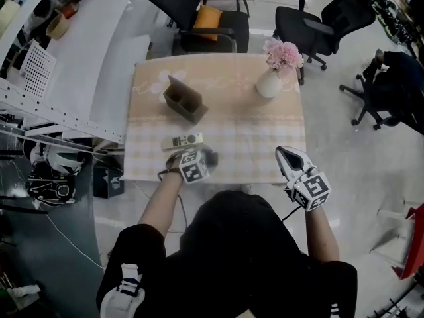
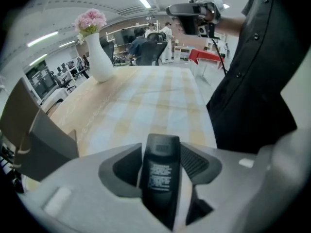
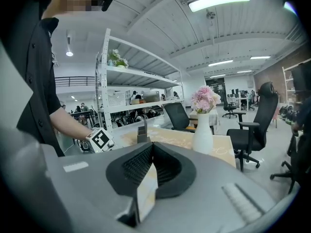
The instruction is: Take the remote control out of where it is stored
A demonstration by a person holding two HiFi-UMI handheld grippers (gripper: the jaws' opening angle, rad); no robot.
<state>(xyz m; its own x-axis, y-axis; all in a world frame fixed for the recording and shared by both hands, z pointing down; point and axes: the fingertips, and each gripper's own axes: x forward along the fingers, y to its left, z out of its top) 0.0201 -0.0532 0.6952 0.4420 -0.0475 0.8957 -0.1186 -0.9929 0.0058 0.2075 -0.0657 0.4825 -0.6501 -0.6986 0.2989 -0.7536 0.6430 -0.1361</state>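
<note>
Head view: the remote (image 1: 182,140) is out of the holder (image 1: 184,99), down by the worktop's (image 1: 265,131) near edge at the left hand-held gripper (image 1: 197,155), while the right hand-held gripper (image 1: 285,154) waits off the corner, likely to keep clear. Left gripper view: the pads pinch the remote's sides, its back to the camera, steadying it. Right gripper view: jaws pressed together on nothing, vase (image 3: 203,130) beyond.

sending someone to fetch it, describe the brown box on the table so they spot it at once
Look for the table with the pale checked cloth, beside the white shelves. On its far left part stands a small brown box, open at the top. Unlike the white vase of pink flowers to its right and the pale remote nearer the person, it is dark and angular.
</note>
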